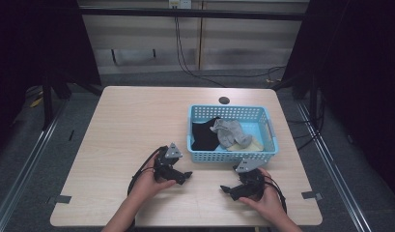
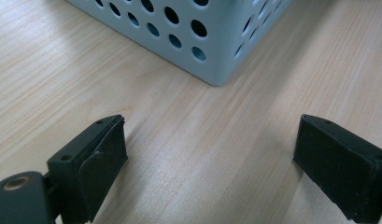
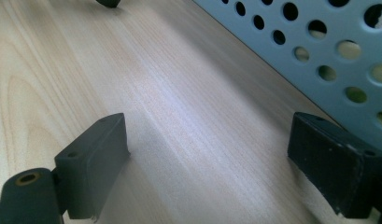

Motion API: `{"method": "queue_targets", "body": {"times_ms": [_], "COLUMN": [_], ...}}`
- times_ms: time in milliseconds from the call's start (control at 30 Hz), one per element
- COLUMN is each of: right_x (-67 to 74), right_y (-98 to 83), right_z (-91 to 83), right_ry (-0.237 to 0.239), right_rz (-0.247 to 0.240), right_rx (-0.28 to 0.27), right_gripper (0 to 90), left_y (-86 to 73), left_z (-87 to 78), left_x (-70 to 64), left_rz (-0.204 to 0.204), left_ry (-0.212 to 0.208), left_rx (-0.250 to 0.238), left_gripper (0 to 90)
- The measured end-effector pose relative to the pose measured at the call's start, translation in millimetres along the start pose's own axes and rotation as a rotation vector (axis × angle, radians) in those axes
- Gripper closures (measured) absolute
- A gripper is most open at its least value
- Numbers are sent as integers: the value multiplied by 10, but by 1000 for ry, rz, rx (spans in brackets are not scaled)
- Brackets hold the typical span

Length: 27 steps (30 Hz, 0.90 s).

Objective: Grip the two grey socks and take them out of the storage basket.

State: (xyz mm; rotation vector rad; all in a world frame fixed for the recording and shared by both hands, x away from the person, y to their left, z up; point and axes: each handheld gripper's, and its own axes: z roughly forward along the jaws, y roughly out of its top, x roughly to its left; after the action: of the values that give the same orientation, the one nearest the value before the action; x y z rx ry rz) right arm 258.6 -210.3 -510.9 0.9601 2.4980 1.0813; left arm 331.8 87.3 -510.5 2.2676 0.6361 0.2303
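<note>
On the table (image 1: 122,125), your left gripper (image 1: 184,176) and right gripper (image 1: 225,189) rest with jaws spread wide, holding nothing. Beyond them sits the blue basket (image 1: 232,156) with the grey sock (image 1: 229,132) inside; your right hand is nearer, so reach forward over the near wall.

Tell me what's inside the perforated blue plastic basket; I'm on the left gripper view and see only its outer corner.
Observer: In the high view the perforated blue plastic basket holds a black cloth, a grey sock and a pale yellow cloth.
Operator: Is my right hand-held gripper holding anything?
Observer: No. The right hand-held gripper has its jaws wide apart over bare wooden table.
Operator: Which side of the table is the basket on?
Observer: The right half, just beyond both hands.
</note>
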Motion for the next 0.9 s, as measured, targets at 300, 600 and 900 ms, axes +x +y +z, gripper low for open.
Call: {"method": "queue_targets", "body": {"times_ms": [300,600,900], "right_x": [5,-57,-73], "right_y": [10,215,467], "right_z": [-9,-128,-241], "right_ry": [-3,42,84], "right_rz": [12,36,18], "right_rx": [12,218,385], "right_gripper": [128,164,201], "left_y": [0,0,0], "left_z": [0,0,1], "left_x": [1,1,1], "left_rz": [0,0,1], "left_ry": [0,0,0], "left_rx": [0,0,-1], "left_gripper": [87,87,87]}}
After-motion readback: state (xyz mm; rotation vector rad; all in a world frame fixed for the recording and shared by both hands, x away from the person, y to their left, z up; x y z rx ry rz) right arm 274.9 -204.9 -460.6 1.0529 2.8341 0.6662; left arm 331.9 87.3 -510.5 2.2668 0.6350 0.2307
